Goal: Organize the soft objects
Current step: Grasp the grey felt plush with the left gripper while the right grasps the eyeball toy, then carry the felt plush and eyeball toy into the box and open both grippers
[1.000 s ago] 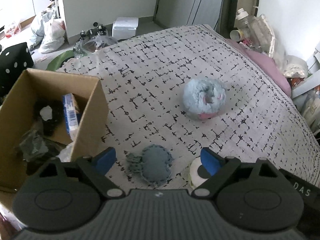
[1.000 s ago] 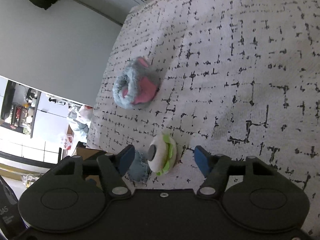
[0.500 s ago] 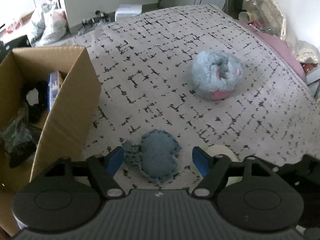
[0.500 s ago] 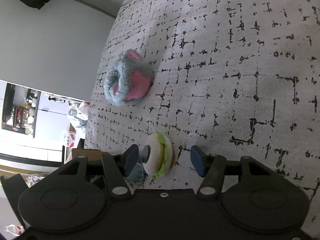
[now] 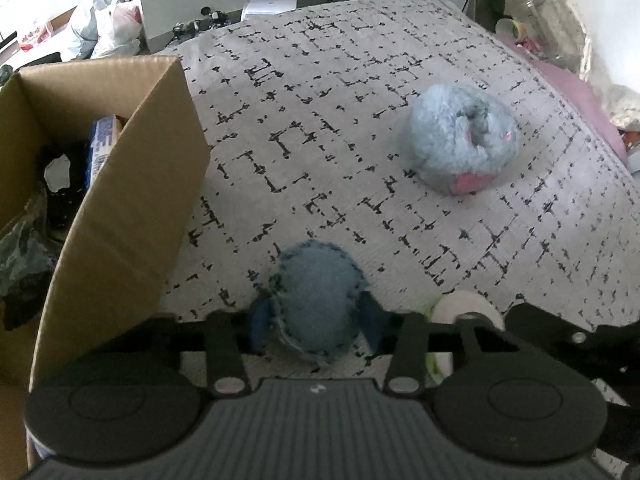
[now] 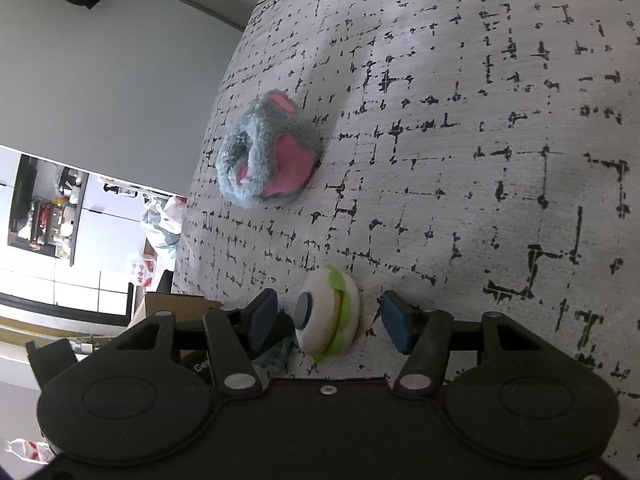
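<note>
A small blue felt pouch (image 5: 316, 300) lies on the patterned bedspread (image 5: 340, 120). My left gripper (image 5: 314, 326) has its two blue pads pressed against the pouch's sides. A white and green plush disc (image 6: 330, 314) lies between the open fingers of my right gripper (image 6: 328, 318), untouched; its top shows in the left wrist view (image 5: 466, 308). A fluffy grey-blue ring plush with pink patches (image 5: 462, 144) lies further back on the bed, also in the right wrist view (image 6: 268, 156).
An open cardboard box (image 5: 132, 168) stands at the left edge of the bed, holding dark cloth and a blue packet (image 5: 102, 148). Bags and clutter lie on the floor beyond. Bottles and a pink pillow edge (image 5: 580, 104) are at the right.
My left gripper moved forward over the blue pouch and closed its fingers onto it. My right gripper moved closer around the white and green disc and stayed open.
</note>
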Demonstrator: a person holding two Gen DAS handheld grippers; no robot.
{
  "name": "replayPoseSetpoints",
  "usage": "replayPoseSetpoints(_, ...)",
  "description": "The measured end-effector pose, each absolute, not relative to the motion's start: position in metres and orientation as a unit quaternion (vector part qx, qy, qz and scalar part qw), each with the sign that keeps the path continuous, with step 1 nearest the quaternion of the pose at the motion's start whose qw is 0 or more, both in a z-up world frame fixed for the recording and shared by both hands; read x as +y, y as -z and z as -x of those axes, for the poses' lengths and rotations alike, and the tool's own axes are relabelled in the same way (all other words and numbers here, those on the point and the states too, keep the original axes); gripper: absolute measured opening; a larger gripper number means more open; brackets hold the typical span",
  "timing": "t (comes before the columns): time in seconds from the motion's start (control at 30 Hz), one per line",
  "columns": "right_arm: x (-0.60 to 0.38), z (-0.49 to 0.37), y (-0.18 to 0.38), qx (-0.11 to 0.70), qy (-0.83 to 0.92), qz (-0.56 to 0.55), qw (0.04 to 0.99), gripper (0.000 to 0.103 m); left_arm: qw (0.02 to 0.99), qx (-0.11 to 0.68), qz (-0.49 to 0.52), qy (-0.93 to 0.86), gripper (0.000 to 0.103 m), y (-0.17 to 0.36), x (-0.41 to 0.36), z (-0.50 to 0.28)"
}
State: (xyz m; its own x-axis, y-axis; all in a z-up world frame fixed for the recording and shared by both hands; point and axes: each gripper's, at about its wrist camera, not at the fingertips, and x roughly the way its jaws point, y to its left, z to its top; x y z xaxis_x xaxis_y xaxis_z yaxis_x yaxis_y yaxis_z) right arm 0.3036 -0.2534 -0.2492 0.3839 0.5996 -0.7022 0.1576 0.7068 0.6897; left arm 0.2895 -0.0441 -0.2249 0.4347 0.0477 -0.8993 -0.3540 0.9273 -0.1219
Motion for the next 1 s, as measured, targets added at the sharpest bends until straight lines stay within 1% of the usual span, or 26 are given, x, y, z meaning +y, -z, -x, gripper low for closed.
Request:
replayPoseSetpoints(0.07,-0.25,-0.304,0.25,0.537,-0.147,-0.348,0.754,0.057,0.834,0.516,0.158,-0.115,0.033,0.224,-0.043,-0.288)
replayPoseSetpoints(0.13,-0.247,-0.304,0.251,0.537,-0.149,-0.342,0.757,0.057,0.834,0.513,0.171,-0.107,0.032,0.222,-0.042,-0.286)
replayPoseSetpoints(0.17,-0.246,-0.304,0.251,0.538,-0.148,-0.339,0.757,0.055,0.835,0.51,0.182,-0.1,0.031,0.221,-0.041,-0.284)
replayPoseSetpoints(0.2,-0.245,-0.304,0.252,0.539,-0.147,-0.337,0.758,0.052,0.835,0.508,0.189,-0.094,0.031,0.219,-0.041,-0.282)
replayPoseSetpoints(0.27,-0.244,-0.305,0.255,0.544,-0.142,-0.331,0.758,0.035,0.838,0.503,0.192,-0.089,0.031,0.216,-0.042,-0.28)
replayPoseSetpoints(0.37,-0.246,-0.304,0.257,0.547,-0.137,-0.33,0.757,0.028,0.842,0.495,0.197,-0.086,0.03,0.209,-0.042,-0.278)
replayPoseSetpoints(0.5,-0.246,-0.299,0.25,0.543,-0.133,-0.328,0.762,0.022,0.847,0.487,0.196,-0.08,0.03,0.198,-0.04,-0.273)
replayPoseSetpoints(0.57,-0.248,-0.293,0.243,0.534,-0.132,-0.329,0.767,0.018,0.85,0.483,0.194,-0.076,0.03,0.191,-0.04,-0.27)
replayPoseSetpoints(0.67,-0.252,-0.285,0.231,0.519,-0.128,-0.328,0.779,0.015,0.856,0.474,0.192,-0.07,0.03,0.179,-0.039,-0.261)
replayPoseSetpoints(1.0,-0.25,-0.255,0.194,0.469,-0.164,-0.323,0.805,0.014,0.874,0.438,0.201,-0.069,0.031,0.133,-0.027,-0.226)
